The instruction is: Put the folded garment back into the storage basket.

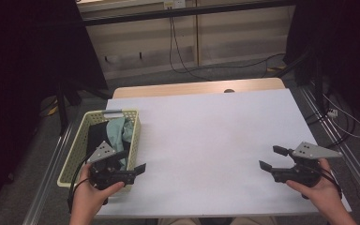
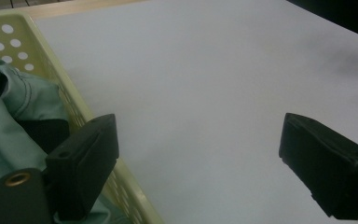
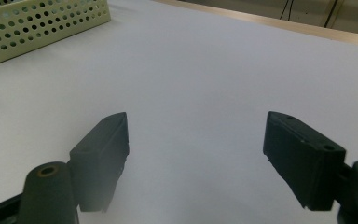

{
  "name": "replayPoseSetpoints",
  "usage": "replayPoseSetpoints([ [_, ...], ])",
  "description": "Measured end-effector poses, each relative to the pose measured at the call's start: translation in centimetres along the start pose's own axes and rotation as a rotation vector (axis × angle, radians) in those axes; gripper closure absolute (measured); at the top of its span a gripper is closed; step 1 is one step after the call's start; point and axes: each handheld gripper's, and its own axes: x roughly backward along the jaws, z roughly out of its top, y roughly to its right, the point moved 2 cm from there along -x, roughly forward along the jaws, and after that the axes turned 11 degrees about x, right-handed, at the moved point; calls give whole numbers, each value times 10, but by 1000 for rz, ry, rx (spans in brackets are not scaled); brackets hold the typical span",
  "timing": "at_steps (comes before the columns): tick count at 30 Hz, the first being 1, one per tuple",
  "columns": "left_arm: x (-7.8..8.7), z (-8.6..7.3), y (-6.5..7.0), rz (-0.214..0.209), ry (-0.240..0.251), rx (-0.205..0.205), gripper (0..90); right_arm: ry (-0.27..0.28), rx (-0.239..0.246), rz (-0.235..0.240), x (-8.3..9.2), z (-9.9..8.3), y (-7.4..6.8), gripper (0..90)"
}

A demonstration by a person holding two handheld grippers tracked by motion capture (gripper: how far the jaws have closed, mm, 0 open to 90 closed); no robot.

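Basket (image 1: 133, 123), pale yellow and perforated, sits at 9 o'clock on the white counter (image 1: 206, 140), clothes inside: a green garment (image 1: 119, 131) over dark cloth (image 1: 96, 136). Left hand-held gripper (image 1: 141, 168) hangs at the basket's near right corner, jaws spread wide and empty, one jaw over the rim by the green fabric; likely staged for a pick from the basket. Right hand-held gripper (image 1: 273, 158) waits at 4 o'clock, well apart, jaws spread, nothing between them, low over bare counter, probably to receive or flatten.
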Motion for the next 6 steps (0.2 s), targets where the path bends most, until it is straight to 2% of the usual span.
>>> replayPoseSetpoints([
  [6, 0, -2, -1, 0, -4, -1, 120, -6, -3, 5, -3, -2, -1, 226],
])
